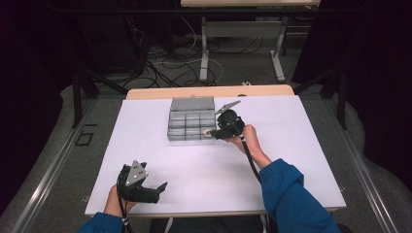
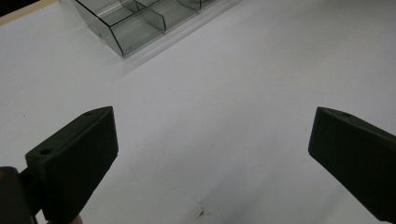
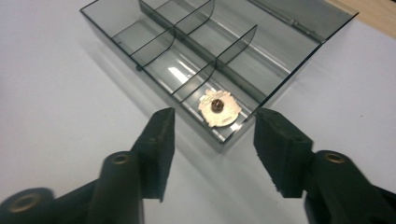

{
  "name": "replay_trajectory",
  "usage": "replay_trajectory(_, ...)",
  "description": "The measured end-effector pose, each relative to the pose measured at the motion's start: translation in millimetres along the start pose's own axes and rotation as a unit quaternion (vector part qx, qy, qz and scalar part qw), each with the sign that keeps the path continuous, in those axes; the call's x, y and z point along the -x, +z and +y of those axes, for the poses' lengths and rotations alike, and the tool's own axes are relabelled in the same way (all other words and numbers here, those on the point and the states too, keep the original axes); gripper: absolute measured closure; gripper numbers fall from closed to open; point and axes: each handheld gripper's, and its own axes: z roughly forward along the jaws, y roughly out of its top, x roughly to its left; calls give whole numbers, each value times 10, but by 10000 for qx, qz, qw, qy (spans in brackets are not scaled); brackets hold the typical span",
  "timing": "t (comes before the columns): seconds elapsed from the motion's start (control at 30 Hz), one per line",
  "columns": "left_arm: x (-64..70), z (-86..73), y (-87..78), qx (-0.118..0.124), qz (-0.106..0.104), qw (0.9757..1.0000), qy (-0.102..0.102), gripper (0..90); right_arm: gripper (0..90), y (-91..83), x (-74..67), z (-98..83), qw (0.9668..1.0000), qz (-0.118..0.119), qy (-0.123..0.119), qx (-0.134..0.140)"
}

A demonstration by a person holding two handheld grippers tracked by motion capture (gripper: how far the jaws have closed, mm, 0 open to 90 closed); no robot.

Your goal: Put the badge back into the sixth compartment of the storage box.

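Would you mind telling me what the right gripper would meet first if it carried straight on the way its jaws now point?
Probably the near corner of the clear divided box, where the gold badge lies; the right gripper stands open.

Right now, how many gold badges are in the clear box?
1. The gold badge lies in the corner compartment of the clear box nearest the right hand-held gripper. The other compartments in view look empty, though glare may hide something small.
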Motion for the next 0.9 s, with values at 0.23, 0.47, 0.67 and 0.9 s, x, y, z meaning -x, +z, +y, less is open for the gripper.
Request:
replay_trajectory(0.23,2,-2,-2,-2,0,10000,3,12,218,-200,-13,-177,9987,498,-121,-2)
replay_trajectory(0.47,2,-1,-2,2,8,10000,-2,12,43,-403,-32,-372,9970,721,-244,125)
replay_trajectory(0.67,2,6,1,-16,-7,10000,19,12,0,-544,-5,-612,9962,810,-306,59)
replay_trajectory(0.9,4,12,14,-15,-4,10000,25,12,0,-707,63,-881,9971,730,-199,80)
